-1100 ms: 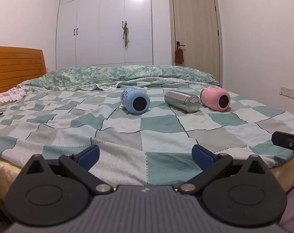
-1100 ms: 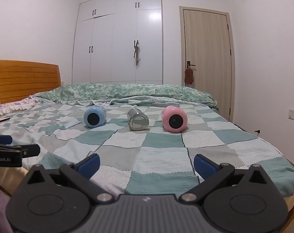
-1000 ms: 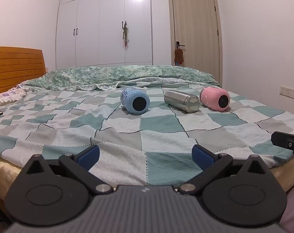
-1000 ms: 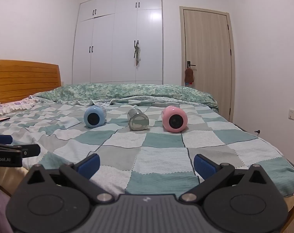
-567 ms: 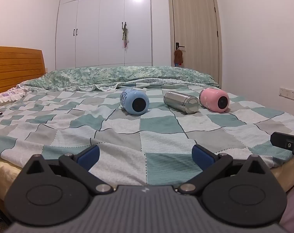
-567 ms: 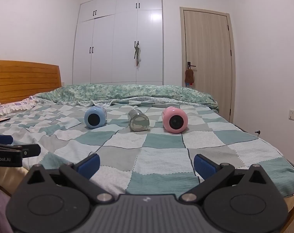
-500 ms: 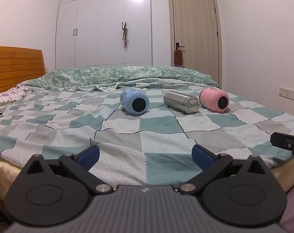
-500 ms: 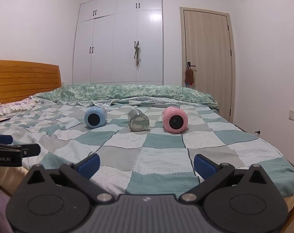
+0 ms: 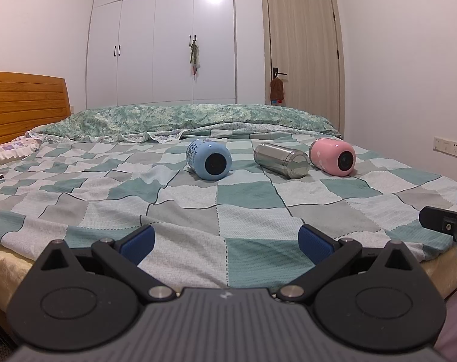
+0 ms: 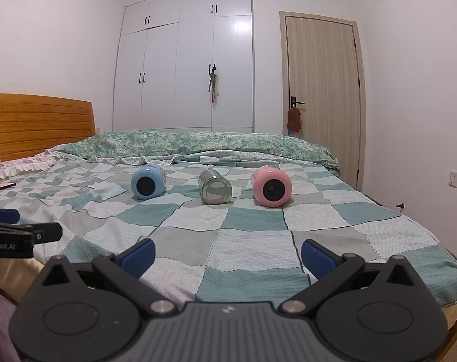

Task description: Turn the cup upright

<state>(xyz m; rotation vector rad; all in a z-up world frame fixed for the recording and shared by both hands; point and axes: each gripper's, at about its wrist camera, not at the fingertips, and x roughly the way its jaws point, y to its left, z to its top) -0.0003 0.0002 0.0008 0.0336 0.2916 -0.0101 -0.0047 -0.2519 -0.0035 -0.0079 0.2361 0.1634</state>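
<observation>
Currently at pre-approach stage; no contact made with any cup. 3 cups lying on their sides in a row across the middle of the bed (image 9: 198, 211), on the checked blanket: blue cup (image 9: 209, 163) at left, steel cup (image 9: 281, 160) in the middle, pink cup (image 9: 332, 157) at right. Each resting apart from its neighbours, none touching. Flat round ends of the blue and pink cups facing the cameras; whether those ends are bases or lids not resolvable. Same row confirmed from the right wrist view: blue cup (image 10: 147, 185), steel cup (image 10: 215, 191), pink cup (image 10: 272, 189).

Left hand-held gripper (image 9: 225, 239) held low at the near edge of the bed, jaws spread wide, nothing between the blue pads. Right hand-held gripper (image 10: 227, 253) likewise spread wide and empty, also at the near edge, well apart from the cups. Each gripper's tip visible at the margin of the other's view, side by side.

Judged: task at 0 of 3 cups upright, if all 3 are meant; which cup comes first not determinable.

Next move judged to call for: advance over the blanket toward 1 cup, jaws kept wide, straddle the barrel across its width, close, then lift and rotate to vertical before setting down. Soft, wrinkled bedding likely to give poor footing; rolling of the round bodies on first touch a risk.
</observation>
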